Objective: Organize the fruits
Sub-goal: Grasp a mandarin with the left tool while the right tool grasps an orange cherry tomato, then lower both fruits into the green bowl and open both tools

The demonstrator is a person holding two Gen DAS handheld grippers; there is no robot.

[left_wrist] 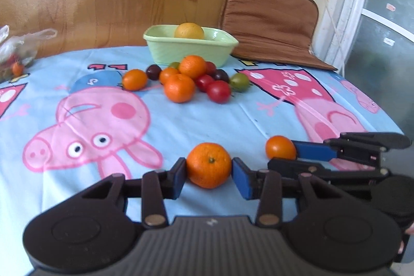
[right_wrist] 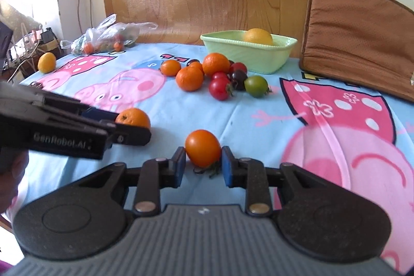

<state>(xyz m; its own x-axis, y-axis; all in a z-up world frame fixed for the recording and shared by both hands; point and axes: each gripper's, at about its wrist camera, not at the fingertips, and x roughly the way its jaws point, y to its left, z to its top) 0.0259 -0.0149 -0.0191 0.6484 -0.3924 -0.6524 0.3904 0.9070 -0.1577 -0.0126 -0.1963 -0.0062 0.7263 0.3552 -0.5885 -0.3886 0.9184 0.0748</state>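
My left gripper [left_wrist: 209,168] is shut on a mandarin [left_wrist: 209,164], both blue pads against its sides, low over the cloth. It also shows in the right wrist view [right_wrist: 133,118]. My right gripper [right_wrist: 203,159] is shut on an orange tomato [right_wrist: 203,151], also seen in the left wrist view [left_wrist: 280,147]. A pale green dish [left_wrist: 191,48] at the back holds one yellow-orange fruit [left_wrist: 189,30]. In front of it lies a pile of mandarins [left_wrist: 179,87], red tomatoes [left_wrist: 218,91], dark ones and a green tomato [left_wrist: 239,81].
A brown cushion [left_wrist: 271,22] leans at the back right. A plastic bag of fruit [right_wrist: 108,39] lies at the back left, with a yellow fruit [right_wrist: 46,62] near the table's left edge. A wooden board stands behind. The cartoon tablecloth [left_wrist: 181,126] covers the round table.
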